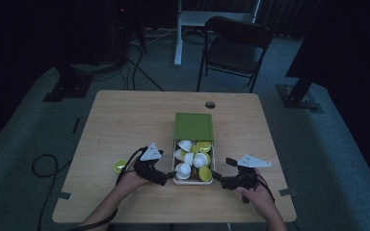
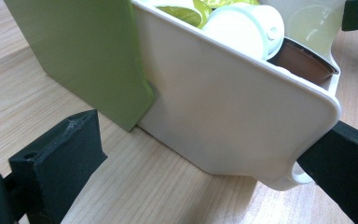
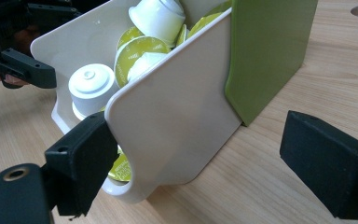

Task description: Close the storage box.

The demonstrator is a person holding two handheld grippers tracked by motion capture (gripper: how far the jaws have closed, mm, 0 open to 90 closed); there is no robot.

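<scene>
The pale wooden bench [image 1: 125,125] carried, right of its middle, a white plastic drawer tray [image 1: 193,181] pulled partly out of a green box sleeve [image 1: 193,126] that sat on its far side. The tray stood heaped with white and lime-lidded coffee capsules [image 1: 192,161]; one stray lime capsule [image 1: 120,166] lay well to the left, near the left hand [image 1: 132,180].

The left gripper [image 1: 171,174] stood at the tray's near-left corner, the right gripper [image 1: 215,176] at its near-right corner. Both had their jaws spread wide and held nothing. In the left gripper view one jaw touched or nearly touched the tray's near front by the small pull loop [image 2: 300,175], the other stood off beside the tray's side wall. In the right gripper view one jaw lay against the near corner, the other well apart on the sleeve side.

The step in hand looked like bracing the tray from both sides to slide it. Doing it well probably meant closing each pair squarely on a wall rather than the rounded corner, pushing evenly so the tray ran straight in the sleeve, and keeping it level so the piled capsules stayed in.
</scene>
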